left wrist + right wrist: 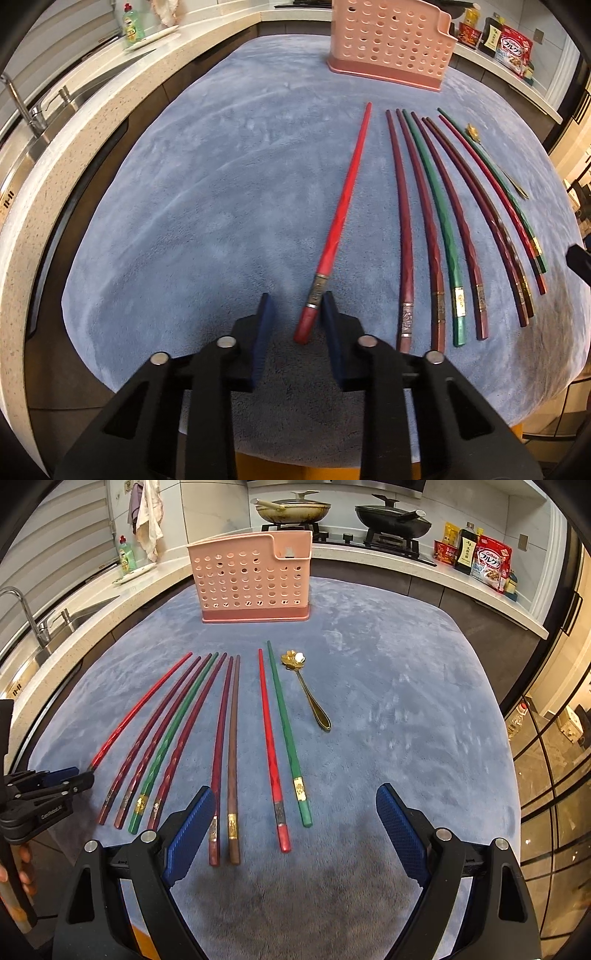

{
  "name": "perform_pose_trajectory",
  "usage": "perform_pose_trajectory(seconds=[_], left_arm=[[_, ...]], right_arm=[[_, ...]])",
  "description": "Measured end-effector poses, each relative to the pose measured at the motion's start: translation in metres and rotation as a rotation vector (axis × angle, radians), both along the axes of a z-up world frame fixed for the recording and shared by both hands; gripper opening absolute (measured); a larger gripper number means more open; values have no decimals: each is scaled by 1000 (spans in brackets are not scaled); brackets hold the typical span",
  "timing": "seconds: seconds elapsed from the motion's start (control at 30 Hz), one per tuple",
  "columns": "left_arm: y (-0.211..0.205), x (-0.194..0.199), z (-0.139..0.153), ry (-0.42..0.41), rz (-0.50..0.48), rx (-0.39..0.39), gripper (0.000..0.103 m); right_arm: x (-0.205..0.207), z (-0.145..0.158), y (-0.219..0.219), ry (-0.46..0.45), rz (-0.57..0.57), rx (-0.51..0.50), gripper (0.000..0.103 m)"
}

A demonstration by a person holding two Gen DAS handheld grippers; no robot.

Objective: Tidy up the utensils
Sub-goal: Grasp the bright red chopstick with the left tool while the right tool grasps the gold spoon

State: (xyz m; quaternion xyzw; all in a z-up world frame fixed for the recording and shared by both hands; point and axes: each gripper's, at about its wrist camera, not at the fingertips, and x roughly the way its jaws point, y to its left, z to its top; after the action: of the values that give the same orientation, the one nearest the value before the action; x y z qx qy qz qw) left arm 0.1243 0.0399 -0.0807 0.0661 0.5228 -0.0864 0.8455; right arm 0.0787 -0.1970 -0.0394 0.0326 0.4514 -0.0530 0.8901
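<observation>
A blue-grey plush cloth (pixel 388 686) covers the table. At its far end stands a pink perforated plastic utensil holder (pixel 255 579), upright. On the cloth lies a row of long lacquered chopsticks (pixel 232 746) in maroon, green, brown and red, roughly parallel, their thin tips towards the holder and their thick, metal-banded ends towards the grippers.

The bright red chopstick with a silver band (pixel 345 218) is leftmost and lies a little apart from the others. Its long axis runs from the near edge towards the holder, leaning slightly right in the left wrist view. Its thick end sits between the pads of the left gripper (pixel 297 308): the right pad touches it and the left pad stands off, so the jaws are narrowed around it but not clamped.

The right gripper (pixel 295 812) is spread wide and empty, over the near ends of the middle chopsticks.

A small gold spoon with a flower-shaped bowl (pixel 306 690) lies right of the row, bowl towards the holder.
</observation>
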Motion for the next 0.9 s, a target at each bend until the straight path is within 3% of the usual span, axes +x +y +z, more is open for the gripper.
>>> perform_pose_trajectory(seconds=[0.03, 0.2, 0.33, 0.7, 0.77, 0.9], left_arm=[[-1, 0, 0, 2, -4, -1, 17], [-6, 3, 0, 9, -10, 13, 14], [-7, 5, -1, 14, -9, 20, 14], [-9, 7, -1, 29, 2, 26, 14], [-9, 7, -1, 32, 3, 26, 14], [-9, 8, -1, 31, 5, 30, 14]], right_arm=[[2, -1, -1, 0, 0, -3, 84], [23, -7, -10, -5, 7, -12, 81], [47, -15, -26, 5, 13, 23, 65], [101, -40, -45, 44, 32, 69, 35], [103, -46, -45, 56, 38, 71, 26], [102, -50, -46, 49, 44, 74, 23]])
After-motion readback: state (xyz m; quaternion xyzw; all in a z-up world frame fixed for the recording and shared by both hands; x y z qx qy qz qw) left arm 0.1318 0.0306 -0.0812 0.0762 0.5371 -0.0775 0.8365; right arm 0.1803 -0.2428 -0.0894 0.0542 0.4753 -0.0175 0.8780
